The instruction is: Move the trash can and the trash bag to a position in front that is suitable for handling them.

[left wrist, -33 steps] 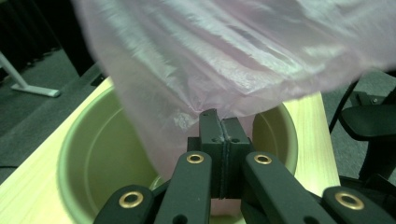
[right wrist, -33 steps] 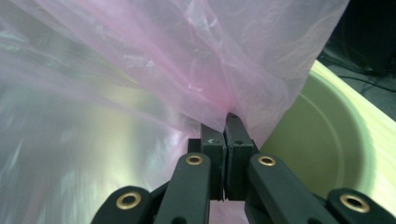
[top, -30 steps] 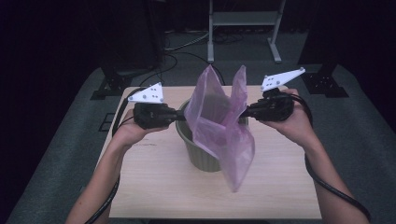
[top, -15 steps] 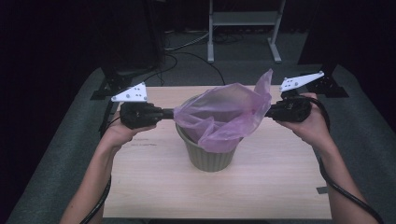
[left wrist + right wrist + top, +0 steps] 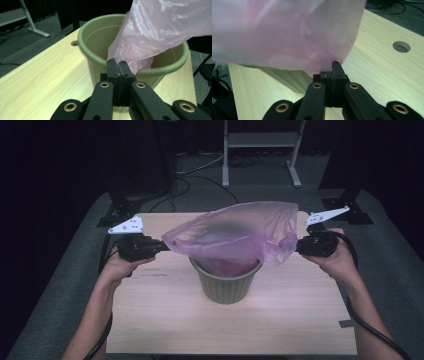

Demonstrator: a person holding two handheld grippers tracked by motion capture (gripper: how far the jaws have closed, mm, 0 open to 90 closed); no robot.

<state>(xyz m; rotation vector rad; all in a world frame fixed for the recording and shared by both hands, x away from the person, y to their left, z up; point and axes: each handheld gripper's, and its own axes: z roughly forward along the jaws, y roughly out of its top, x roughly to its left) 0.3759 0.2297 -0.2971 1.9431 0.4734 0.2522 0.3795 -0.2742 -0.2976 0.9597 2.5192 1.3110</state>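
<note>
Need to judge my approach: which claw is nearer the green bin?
Left, slightly. The left claw holds the pink bag just left of the green bin rim; the right claw grips the bag farther out to the right.

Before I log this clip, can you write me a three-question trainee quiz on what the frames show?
1. True or false: the left claw is shut on the translucent pink plastic bag.
2. Where does the bag's lower part sit? A) flat on the light wooden table B) inside the round olive-green plastic bin C) on the floor
3. Fill in: the right claw pinches the bag's ___ edge, as the high view shows it.

Key: 1 true; 2 B; 3 right
</note>
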